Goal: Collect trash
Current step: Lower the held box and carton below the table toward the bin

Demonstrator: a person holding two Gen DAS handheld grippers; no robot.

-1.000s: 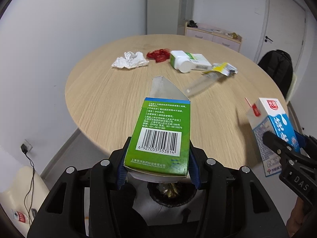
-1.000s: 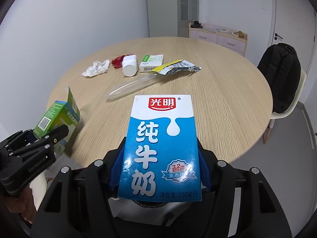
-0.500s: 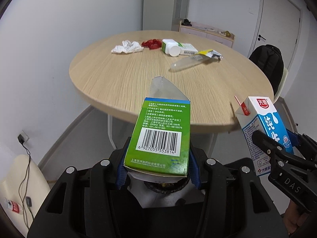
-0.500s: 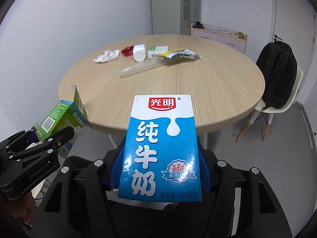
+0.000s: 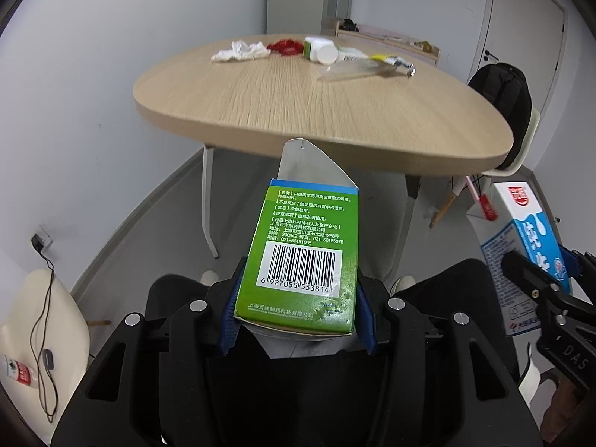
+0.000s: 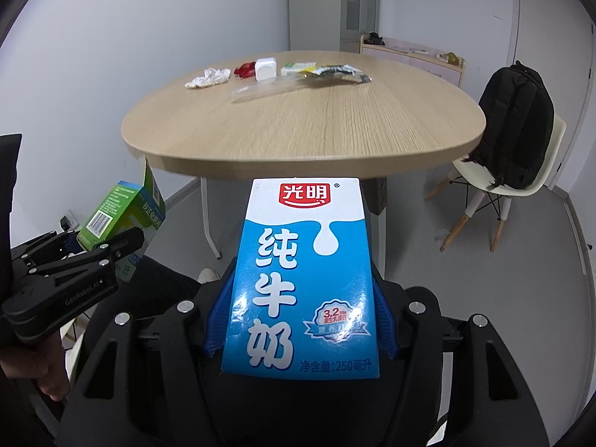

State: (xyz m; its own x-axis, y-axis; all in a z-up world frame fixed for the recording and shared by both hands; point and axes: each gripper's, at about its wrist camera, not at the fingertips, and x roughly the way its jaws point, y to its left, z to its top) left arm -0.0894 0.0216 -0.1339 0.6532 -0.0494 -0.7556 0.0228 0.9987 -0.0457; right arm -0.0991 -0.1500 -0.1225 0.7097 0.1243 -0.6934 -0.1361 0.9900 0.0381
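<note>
My left gripper [image 5: 298, 320] is shut on a green medicine box [image 5: 305, 257] with its top flap open; both blue pads press its sides. My right gripper [image 6: 300, 324] is shut on a blue and white milk carton [image 6: 301, 279]. Both are held off the near edge of the round wooden table [image 5: 298, 97], below its top, over a person's dark-trousered legs. On the far part of the table lie a crumpled white tissue [image 5: 240, 50], a red wrapper [image 5: 285, 46], a white bottle [image 5: 318, 50] on its side, a clear plastic sleeve [image 5: 350, 70] and a foil wrapper [image 5: 395, 61].
A black backpack [image 6: 516, 126] sits on a white chair [image 6: 521, 186] to the right of the table. Another pale chair [image 5: 41, 327] with a cable on it stands at the left. White table legs [image 5: 206, 193] and grey floor lie ahead below the table.
Both grippers have pulled back from the table and sunk below its top, each keeping its item. The table now looks farther and higher, and the floor and legs have come into view.
</note>
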